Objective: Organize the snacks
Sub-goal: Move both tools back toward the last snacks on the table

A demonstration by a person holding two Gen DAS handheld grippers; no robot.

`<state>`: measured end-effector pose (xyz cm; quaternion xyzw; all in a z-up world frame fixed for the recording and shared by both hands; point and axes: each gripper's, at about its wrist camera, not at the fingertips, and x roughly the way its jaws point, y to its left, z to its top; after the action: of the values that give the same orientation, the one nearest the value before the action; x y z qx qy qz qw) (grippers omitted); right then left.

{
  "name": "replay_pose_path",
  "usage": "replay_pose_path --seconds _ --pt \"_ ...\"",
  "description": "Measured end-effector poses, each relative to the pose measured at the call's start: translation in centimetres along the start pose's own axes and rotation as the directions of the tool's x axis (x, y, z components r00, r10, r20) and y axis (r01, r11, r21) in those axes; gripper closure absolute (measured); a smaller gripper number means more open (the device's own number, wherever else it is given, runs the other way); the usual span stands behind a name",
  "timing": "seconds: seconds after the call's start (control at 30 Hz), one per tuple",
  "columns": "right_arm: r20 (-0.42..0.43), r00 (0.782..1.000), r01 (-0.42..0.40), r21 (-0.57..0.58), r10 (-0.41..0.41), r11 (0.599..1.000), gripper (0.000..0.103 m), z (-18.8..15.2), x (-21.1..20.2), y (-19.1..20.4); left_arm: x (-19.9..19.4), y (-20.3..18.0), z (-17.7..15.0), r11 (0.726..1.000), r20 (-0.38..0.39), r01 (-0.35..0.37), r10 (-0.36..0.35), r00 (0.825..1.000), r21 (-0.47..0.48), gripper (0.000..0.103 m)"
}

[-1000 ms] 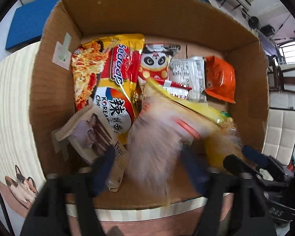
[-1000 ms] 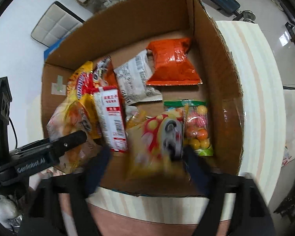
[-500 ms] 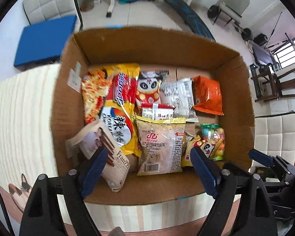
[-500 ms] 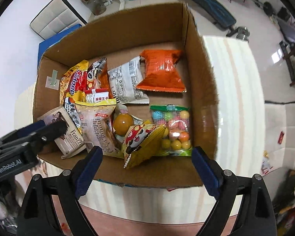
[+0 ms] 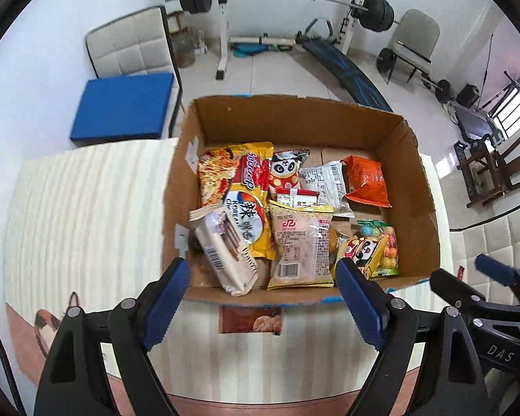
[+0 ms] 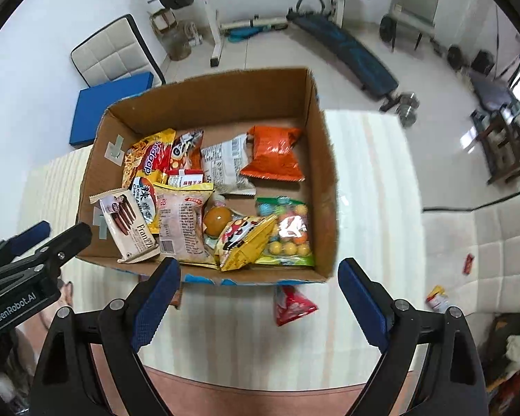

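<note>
An open cardboard box (image 5: 294, 118) (image 6: 208, 100) on the table holds several snack packets. Among them are a wafer packet (image 5: 225, 249) (image 6: 130, 222), a pale packet with a yellow rim (image 5: 300, 242) (image 6: 182, 222), a yellow panda packet (image 5: 362, 253) (image 6: 246, 239), a candy bag (image 6: 287, 232) and an orange bag (image 5: 365, 180) (image 6: 274, 156). My left gripper (image 5: 260, 274) hangs open above the box's near wall, holding nothing. My right gripper (image 6: 258, 270) is also open and empty, beside it. A brown packet (image 5: 249, 319) and a red packet (image 6: 293, 305) lie on the table in front of the box.
The table wears a cream striped cloth (image 5: 86, 215) (image 6: 371, 180). White padded chairs (image 5: 131, 45) (image 6: 485, 242), a blue cushion (image 5: 124, 107) and a weight bench (image 5: 343, 62) stand around it. Two small packets (image 6: 438, 296) lie off the table at the right.
Both grippers let go of their packets, the pale one and the yellow panda one, which now lie in the box. Both have risen and drawn back, so the whole box shows.
</note>
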<state>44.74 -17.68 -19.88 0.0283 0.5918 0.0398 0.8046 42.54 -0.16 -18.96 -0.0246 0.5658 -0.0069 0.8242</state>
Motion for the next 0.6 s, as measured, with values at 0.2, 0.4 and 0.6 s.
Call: replay_pose_path --seconds 0.2,0.4,0.6 --pt "0.052 0.999 -0.007 0.008 0.006 1.000 0.009 -1.5 -2.9 0.2 -2.9 -0.2 -1.4 1.000 0.069 -0.016 0.015 0.997 0.005 0.017" --pt "0.090 0.996 -0.015 0.016 0.014 1.000 0.009 -2.7 -5.2 0.4 -4.8 0.0 -2.3 1.000 0.111 -0.013 0.013 0.994 -0.004 0.017" --pt "0.095 0.994 -0.062 0.056 0.056 0.997 0.009 -3.8 -6.0 0.0 -5.7 0.4 -2.7 0.999 0.136 -0.017 0.021 0.990 -0.033 0.017"
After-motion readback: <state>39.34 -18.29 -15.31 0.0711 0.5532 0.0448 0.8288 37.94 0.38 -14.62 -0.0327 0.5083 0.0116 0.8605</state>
